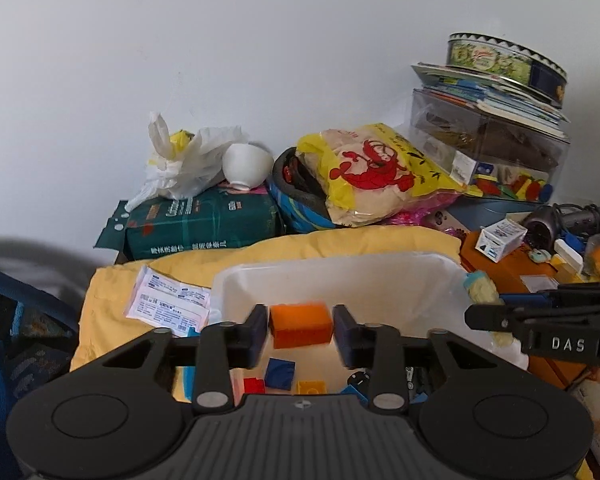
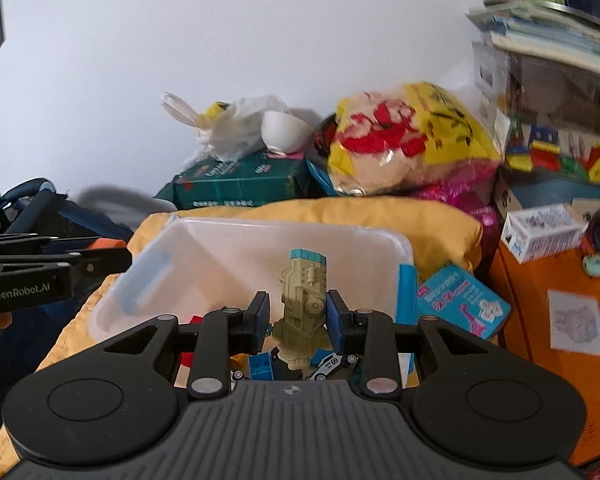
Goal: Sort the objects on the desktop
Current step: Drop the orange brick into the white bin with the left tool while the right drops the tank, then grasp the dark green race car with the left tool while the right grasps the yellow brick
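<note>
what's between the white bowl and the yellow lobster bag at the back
A dark rounded helmet-like thing sits between the white bowl and the yellow lobster bag, partly under the bag. The left wrist view shows it best.

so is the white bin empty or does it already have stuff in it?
Not empty. The white bin holds loose toy bricks on its floor, and the right wrist view shows a toy police car inside too.

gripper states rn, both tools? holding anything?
Left tool: orange block between its fingers over the white bin; grip or release cannot be told.
Right tool: beige toy figure between its fingers; grip cannot be told.
</note>
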{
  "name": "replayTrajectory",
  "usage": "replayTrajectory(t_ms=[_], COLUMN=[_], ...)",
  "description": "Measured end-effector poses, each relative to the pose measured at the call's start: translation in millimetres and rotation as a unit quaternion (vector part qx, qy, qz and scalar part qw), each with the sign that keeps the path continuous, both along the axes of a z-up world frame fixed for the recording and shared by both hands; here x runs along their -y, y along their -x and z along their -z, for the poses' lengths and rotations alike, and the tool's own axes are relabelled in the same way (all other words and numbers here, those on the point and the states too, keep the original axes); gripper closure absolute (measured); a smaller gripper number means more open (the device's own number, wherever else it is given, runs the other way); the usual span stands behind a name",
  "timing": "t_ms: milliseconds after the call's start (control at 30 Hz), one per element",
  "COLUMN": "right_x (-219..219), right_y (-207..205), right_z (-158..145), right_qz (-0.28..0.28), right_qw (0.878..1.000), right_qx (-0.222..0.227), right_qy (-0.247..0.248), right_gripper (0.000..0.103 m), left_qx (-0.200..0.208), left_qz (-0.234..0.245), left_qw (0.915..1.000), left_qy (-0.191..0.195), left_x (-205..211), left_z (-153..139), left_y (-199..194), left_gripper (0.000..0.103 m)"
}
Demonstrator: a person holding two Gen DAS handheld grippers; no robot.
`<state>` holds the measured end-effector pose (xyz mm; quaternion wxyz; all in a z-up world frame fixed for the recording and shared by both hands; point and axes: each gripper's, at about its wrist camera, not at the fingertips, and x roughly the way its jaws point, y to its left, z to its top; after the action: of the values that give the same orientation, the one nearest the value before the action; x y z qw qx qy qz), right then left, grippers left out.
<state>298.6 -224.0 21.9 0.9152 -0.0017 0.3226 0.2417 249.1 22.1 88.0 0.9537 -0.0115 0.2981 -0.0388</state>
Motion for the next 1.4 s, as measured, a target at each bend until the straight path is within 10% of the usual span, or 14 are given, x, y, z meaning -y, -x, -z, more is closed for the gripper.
replayTrajectory(t_ms=[100,400,667,900,1067,1400], right_x=[1,26,27,-17,-28,19], right_y=[-4,37,126,169,170,158], right_z=[4,-1,52,102,112,97], right_qz=[0.01,-0.007,-0.077,-0.142,-0.139,-0.07], right_qw=[1.0,0.999,0.997,0.986,0.986,0.996], right_qx=[0.001,0.036,0.006,-0.058,-0.058,-0.041], right_qy=[0.003,-0.013,0.029,0.062,0.075,0.041], right_gripper=[0.04,0.035,0.035,0.039,0.073,0.073], left_qx=[-0.004,0.011,-0.005,-0.039,-0.047,-0.086], left_qz=[-0.015,-0.003,-0.009,-0.028,-0.016,0.023], left_qw=[0.9998,0.9999,0.9999,0.9988,0.9987,0.9959], left_qy=[-0.009,-0.007,0.001,0.002,-0.009,-0.014], left_x=[-4,-14,-10,-14,-12,11], left_z=[7,26,68,94,100,134], left_y=[-4,50,134,169,183,194], left_gripper=[0.044,0.043,0.042,0.042,0.042,0.042])
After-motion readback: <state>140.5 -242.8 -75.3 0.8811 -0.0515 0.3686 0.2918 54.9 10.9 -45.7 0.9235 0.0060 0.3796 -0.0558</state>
